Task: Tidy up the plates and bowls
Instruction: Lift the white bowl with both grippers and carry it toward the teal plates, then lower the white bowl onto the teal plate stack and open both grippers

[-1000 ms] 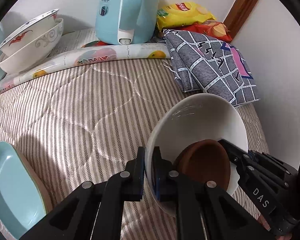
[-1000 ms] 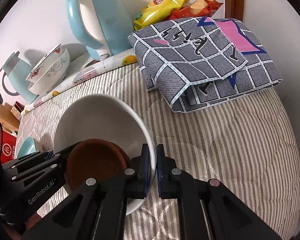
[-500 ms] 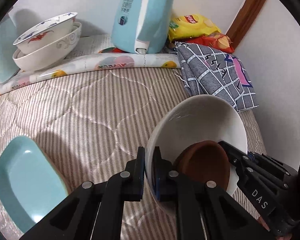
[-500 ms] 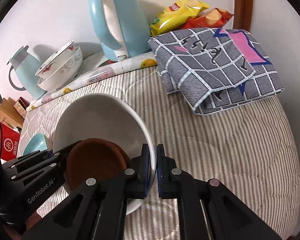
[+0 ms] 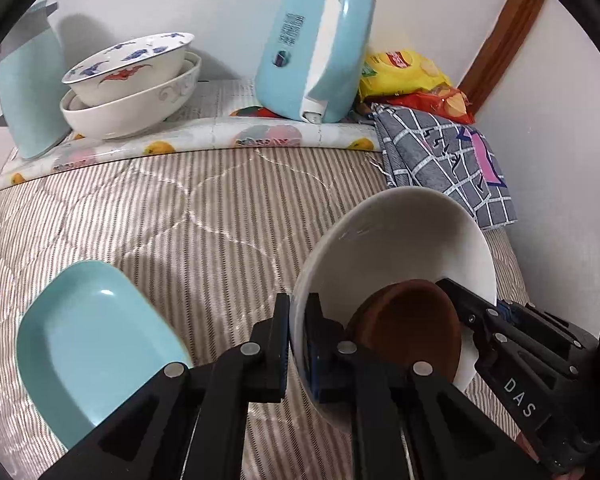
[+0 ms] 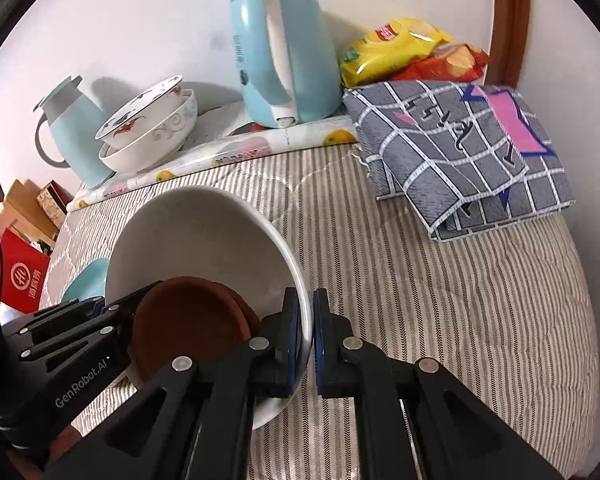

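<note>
In the left wrist view, a tall pale-blue insulated jug [image 5: 24, 92] stands at nine to ten o'clock on a fruit-printed plastic mat [image 5: 188, 146]. Just right of it, a white bowl with blue and red painted motifs [image 5: 128, 66] sits nested in a wider white bowl with grey scrollwork [image 5: 132, 110]. At seven to eight o'clock a glossy turquoise rounded-square plate [image 5: 88, 344] lies on the striped beige quilted bed cover [image 5: 180, 232]. At twelve o'clock stands a light-blue electric kettle with a white handle strip [image 5: 316, 48]. The left gripper [image 5: 296, 344] has its jaws pinching the left rim of a large plain white ceramic bowl [image 5: 400, 240], which is tilted at five o'clock above the cover. Inside the bowl, leaning on its lower wall, is a small reddish-brown clay saucer [image 5: 412, 336]. At one o'clock lie a yellow crisp bag [image 5: 404, 76] and a red snack bag [image 5: 440, 104], then a folded grey grid-patterned cloth with a pink patch [image 5: 448, 160]. A brown wooden door frame [image 5: 504, 36] rises at two o'clock.

In the right wrist view, red cardboard boxes [image 6: 20, 280] sit at nine o'clock, and the right gripper [image 6: 307, 340] has its jaws pinching the bowl's right rim at six o'clock.
</note>
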The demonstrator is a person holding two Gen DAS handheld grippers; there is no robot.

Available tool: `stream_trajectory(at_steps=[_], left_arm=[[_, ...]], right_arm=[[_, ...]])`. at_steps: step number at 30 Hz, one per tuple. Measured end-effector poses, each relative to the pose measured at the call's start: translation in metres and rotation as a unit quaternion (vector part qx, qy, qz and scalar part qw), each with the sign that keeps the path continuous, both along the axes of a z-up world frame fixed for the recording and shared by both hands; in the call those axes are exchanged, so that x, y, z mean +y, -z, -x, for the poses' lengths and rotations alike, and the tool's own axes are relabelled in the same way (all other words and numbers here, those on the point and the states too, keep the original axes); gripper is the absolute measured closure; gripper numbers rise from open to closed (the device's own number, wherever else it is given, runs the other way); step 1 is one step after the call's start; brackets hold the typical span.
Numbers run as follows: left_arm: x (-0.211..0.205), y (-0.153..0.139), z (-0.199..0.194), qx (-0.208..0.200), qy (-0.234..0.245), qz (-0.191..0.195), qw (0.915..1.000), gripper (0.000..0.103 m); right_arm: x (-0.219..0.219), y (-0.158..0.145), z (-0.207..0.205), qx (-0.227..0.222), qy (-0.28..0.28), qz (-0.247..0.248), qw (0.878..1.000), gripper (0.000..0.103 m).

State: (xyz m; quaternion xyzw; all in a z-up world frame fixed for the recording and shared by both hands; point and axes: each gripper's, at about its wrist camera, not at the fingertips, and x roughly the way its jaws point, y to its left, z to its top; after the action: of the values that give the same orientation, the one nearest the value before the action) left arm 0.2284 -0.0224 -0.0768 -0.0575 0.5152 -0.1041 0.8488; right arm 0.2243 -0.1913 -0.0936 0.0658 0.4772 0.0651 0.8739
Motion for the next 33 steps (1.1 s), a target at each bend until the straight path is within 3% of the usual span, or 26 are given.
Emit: stream_trajectory(at_steps=[33], left_arm=[[0.100,-0.019,0.023,-0.014,-0.062,0.003,0.9980,0.095]], right_arm=[[0.096,-0.015,0.013,-0.014,-0.061,0.002,0.998,0.096]])
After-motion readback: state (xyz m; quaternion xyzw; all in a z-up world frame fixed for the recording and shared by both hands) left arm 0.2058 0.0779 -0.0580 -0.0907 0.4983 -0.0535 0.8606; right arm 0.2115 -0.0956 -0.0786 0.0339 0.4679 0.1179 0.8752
